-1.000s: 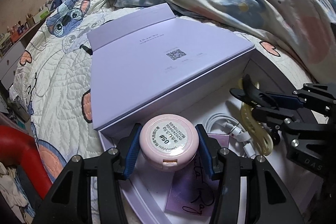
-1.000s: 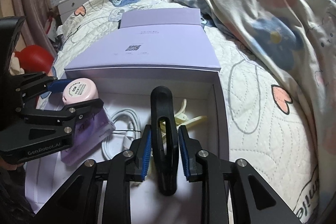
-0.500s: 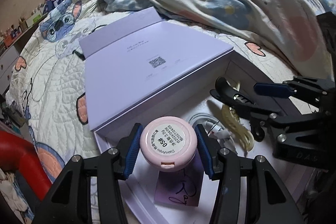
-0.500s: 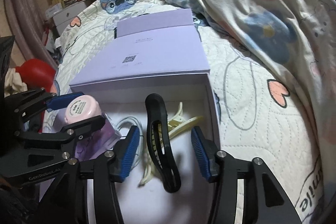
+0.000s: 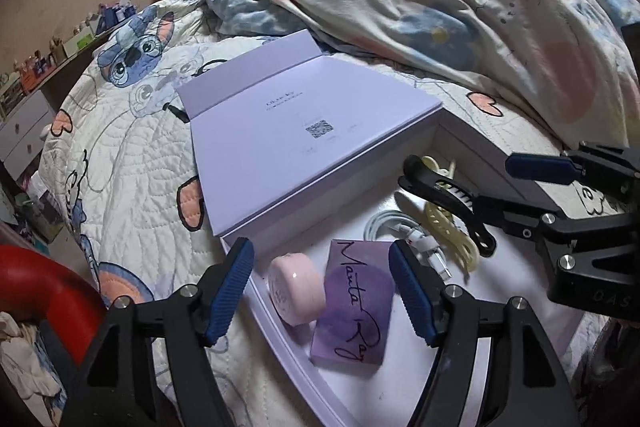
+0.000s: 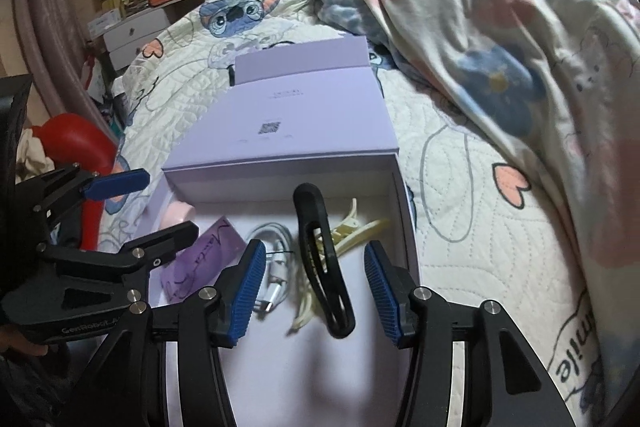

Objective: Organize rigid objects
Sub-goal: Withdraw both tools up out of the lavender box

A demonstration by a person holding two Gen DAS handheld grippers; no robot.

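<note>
Box [image 5: 460, 147] on bed now holds compact [image 5: 296, 287], card, cable, clips; my left gripper [image 5: 320, 291] and right gripper [image 6: 314, 291] both wide, empty; lid at 12 o'clock unclosed.

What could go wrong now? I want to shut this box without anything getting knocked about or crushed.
1. The pink compact leans tilted against the purple card box by the box wall; it may roll or tip when the left gripper withdraws.
2. The black hair clip stands on edge between the open right gripper's fingers, so it could topple or snag.
3. It lies across the cream hair clip and white cable, which could tangle.
</note>
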